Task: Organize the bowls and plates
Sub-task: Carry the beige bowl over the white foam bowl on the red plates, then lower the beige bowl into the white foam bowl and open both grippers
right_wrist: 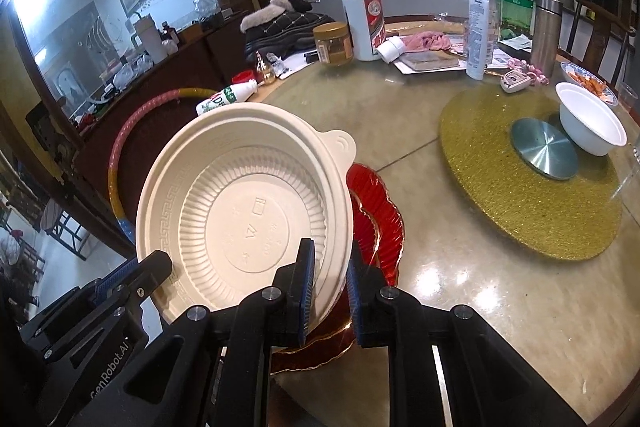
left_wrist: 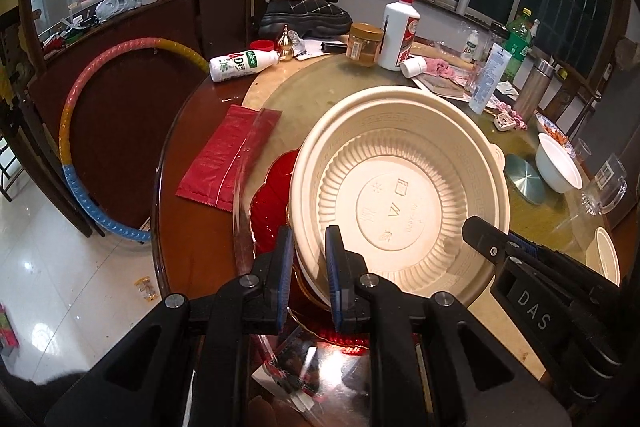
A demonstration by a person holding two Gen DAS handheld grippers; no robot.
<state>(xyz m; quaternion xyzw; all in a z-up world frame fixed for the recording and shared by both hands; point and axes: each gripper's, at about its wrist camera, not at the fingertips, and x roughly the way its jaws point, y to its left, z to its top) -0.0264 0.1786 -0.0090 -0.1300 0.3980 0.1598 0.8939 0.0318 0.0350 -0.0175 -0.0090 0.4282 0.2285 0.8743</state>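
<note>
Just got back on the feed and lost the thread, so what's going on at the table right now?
Both handheld grippers are clamped on the rim of one large cream disposable bowl: the left gripper on one side, the right gripper on the opposite side. The bowl sits tilted over a red plate with a gold edge near the edge of the round table. A smaller white bowl rests farther off on the gold turntable mat, untouched.
</note>
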